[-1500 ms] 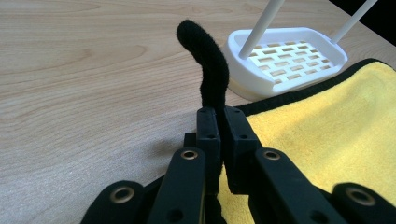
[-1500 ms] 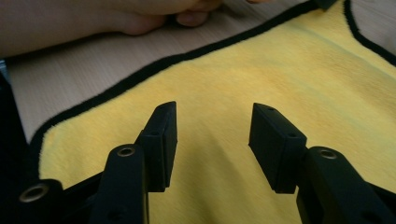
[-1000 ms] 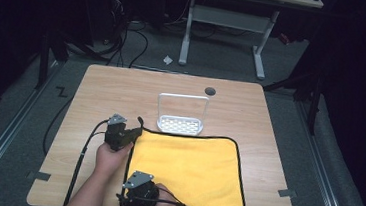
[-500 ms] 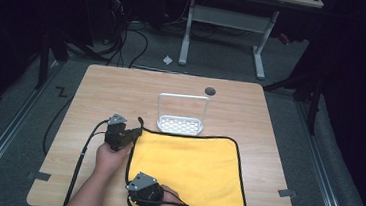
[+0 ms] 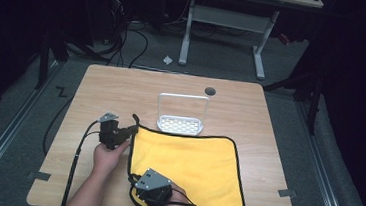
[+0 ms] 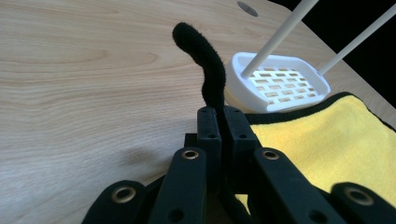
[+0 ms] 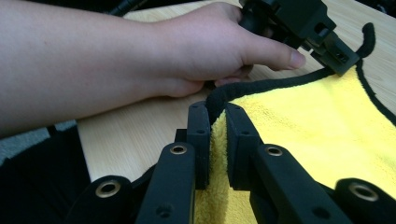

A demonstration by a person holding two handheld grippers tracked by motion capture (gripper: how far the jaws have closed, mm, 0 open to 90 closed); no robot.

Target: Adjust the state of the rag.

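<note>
A yellow cloth (image 5: 195, 164) with a black hem lies on the wooden table (image 5: 121, 92). My left gripper (image 5: 132, 128) is shut on its far left corner, and the black hem (image 6: 201, 51) curls up beyond the jaws of that gripper (image 6: 222, 114). My right gripper (image 5: 137, 180) sits at the cloth's near left corner. Its jaws have just been closing, and this right gripper (image 7: 217, 112) is now shut on the hem and the yellow cloth (image 7: 303, 116) between them. The left hand (image 7: 201, 46) and left gripper (image 7: 336, 56) lie farther off.
A white perforated rack (image 5: 180, 124) with a tall wire handle stands against the cloth's far edge; it is the white rack (image 6: 280, 84) close beyond the left jaws. A round dark hole (image 5: 210, 91) marks the table's far side. Black cables trail off the near left.
The right gripper has drifted slightly right and upward at the cloth's near left corner, which is bunched under it. The left gripper holds still.
</note>
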